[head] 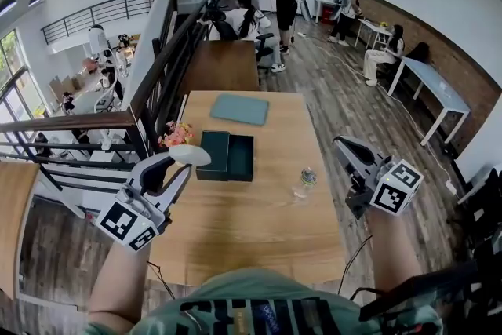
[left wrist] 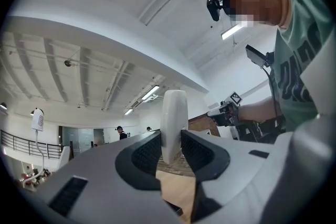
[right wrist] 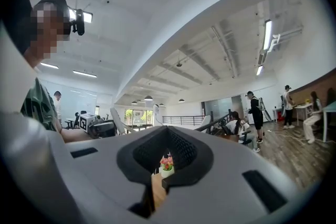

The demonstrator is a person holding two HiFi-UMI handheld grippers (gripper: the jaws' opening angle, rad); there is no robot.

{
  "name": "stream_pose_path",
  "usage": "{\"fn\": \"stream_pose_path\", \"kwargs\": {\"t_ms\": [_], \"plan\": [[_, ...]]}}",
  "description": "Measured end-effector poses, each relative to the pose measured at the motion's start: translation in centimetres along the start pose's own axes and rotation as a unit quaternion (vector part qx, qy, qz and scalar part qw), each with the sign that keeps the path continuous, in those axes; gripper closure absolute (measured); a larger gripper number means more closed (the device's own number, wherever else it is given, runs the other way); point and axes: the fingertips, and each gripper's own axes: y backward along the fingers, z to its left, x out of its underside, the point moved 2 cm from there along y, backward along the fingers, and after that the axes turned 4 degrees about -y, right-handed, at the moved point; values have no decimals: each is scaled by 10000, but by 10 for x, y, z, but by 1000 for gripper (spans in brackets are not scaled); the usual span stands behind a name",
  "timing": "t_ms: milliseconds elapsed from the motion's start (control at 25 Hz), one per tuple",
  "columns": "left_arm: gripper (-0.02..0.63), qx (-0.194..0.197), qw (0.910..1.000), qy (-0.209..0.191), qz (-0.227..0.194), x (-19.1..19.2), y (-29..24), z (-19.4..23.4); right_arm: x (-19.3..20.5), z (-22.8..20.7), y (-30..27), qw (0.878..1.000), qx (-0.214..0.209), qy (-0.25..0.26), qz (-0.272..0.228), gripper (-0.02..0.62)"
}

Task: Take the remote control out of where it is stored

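My left gripper [head: 185,162] is shut on a white remote control [head: 191,154], raised above the wooden table's [head: 235,223] left side. In the left gripper view the remote [left wrist: 174,123] stands upright, pinched between the dark pads [left wrist: 148,153] of the left gripper [left wrist: 172,148]. Just right of it on the table, a dark green box [head: 241,158] lies open with its lid [head: 213,154] beside it. My right gripper [head: 340,145] hovers at the table's right edge, its jaws together and nothing between them. In the right gripper view the right gripper [right wrist: 164,165] points toward the flower pot [right wrist: 166,164].
A small plastic bottle [head: 304,182] stands right of the box. A teal flat case [head: 239,109] lies at the table's far end, and a pot of pink flowers [head: 176,135] sits at the left edge. A dark railing [head: 149,110] runs along the left. Several people are at the back.
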Motion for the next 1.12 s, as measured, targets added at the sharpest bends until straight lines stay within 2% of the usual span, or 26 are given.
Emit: {"fn": "stream_pose_path", "kwargs": {"t_ms": [160,400,600,840,960,1120], "plan": [[483,100,9998,-108,135,26,5,53,11,-10,-32,9991,397,-108,37,595],[483,203,9991,-26,365,87,-71,95,39,-86,-67,9975,537,-283,352,595],[483,224,9971,-7,723,133,-160,105,65,-171,-75,9964,485,-488,487,595],[483,100,9908,233,1330,200,-270,95,101,-274,-71,9946,329,-881,428,595],[483,53,9873,250,1567,231,-316,92,126,-315,-70,9927,321,-1063,461,595],[483,175,9837,105,1788,274,-375,92,154,-356,-70,9917,369,-1074,595,595]]}}
